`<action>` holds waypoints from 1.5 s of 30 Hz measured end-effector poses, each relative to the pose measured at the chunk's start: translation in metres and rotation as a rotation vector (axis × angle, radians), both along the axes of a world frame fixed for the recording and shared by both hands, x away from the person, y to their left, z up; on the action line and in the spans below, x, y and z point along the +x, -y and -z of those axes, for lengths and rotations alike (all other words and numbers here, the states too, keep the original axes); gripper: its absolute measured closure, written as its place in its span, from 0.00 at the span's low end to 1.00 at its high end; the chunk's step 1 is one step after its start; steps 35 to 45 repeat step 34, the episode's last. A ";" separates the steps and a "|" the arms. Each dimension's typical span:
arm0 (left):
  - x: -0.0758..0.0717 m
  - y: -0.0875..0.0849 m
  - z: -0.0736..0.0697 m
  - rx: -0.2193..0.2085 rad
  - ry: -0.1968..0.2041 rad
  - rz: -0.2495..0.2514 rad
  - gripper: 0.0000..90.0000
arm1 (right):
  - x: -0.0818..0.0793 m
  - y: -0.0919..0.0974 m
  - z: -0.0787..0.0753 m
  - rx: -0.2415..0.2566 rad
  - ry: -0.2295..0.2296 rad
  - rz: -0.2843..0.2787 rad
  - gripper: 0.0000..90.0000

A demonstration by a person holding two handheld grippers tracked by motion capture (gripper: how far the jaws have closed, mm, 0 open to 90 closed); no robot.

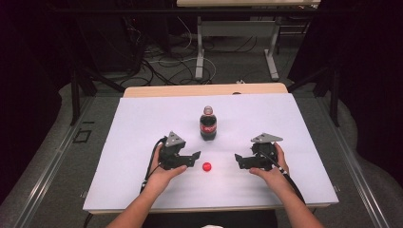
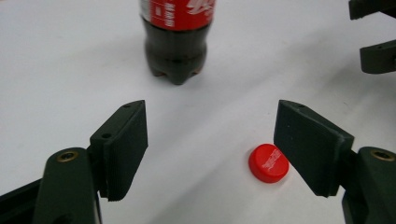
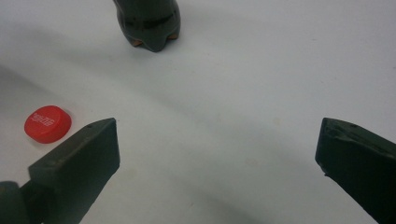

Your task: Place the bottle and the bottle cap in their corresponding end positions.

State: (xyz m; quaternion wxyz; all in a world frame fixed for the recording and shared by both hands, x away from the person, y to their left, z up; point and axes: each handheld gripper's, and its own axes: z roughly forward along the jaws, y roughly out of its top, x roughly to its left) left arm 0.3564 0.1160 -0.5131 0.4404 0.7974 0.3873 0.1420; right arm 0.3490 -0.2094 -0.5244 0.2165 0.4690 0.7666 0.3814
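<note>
Red cap (image 1: 206, 166) lies flat on the white table (image 1: 142, 123), between two parted grippers
Left gripper (image 2: 211, 149) stands open just beside it, seemingly not touching; right gripper (image 3: 217, 154) gapes wide over bare table, and the cola bottle (image 1: 208, 123) stands upright behind, uncapped

The high view looks down from above; both tool views sit low, sharing the red cap (image 2: 268, 163) and bottle (image 2: 176, 37).
</note>
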 end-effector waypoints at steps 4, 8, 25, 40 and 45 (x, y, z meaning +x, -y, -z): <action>-0.001 -0.021 -0.004 0.037 0.029 -0.052 0.29 | -0.002 0.008 -0.001 -0.004 0.001 0.014 0.00; -0.001 -0.041 -0.003 0.032 0.009 -0.105 0.22 | -0.005 0.018 0.000 -0.016 0.003 0.031 0.00; 0.000 -0.108 0.024 -0.056 -0.012 -0.297 0.00 | -0.007 0.057 0.016 0.016 0.023 0.131 0.00; 0.003 -0.120 0.036 -0.029 -0.025 -0.321 0.00 | -0.005 0.066 0.026 0.015 -0.006 0.160 0.00; 0.003 -0.120 0.036 -0.029 -0.025 -0.321 0.00 | -0.005 0.066 0.026 0.015 -0.006 0.160 0.00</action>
